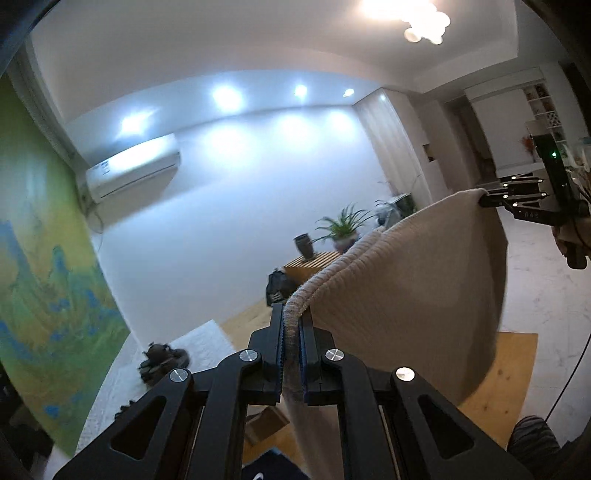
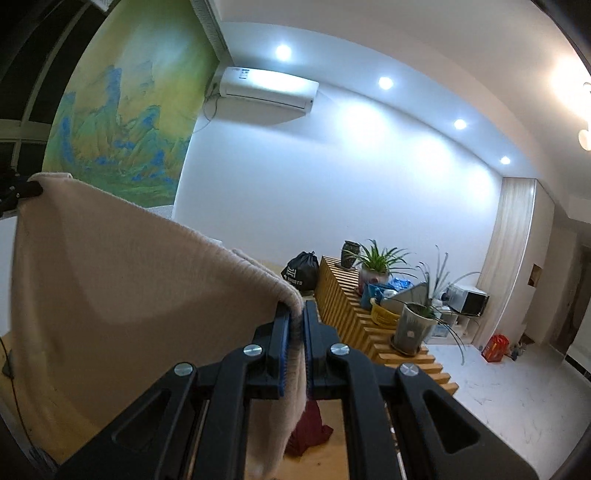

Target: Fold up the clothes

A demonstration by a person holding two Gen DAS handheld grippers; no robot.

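Left gripper (image 1: 293, 325) and right gripper (image 2: 297, 321) each pinching a corner of the beige knit sweater (image 1: 406, 280), held up; black bag (image 2: 301, 271) reads "SPORTS".

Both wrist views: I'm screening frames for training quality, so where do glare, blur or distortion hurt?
Left wrist view: ceiling lamp blows out; plant and wall painting smear; beige knit garment ribbing stays readable at the left gripper. Right wrist view: sharper, spotlights flare, fisheye bends the wall; right gripper crisp.
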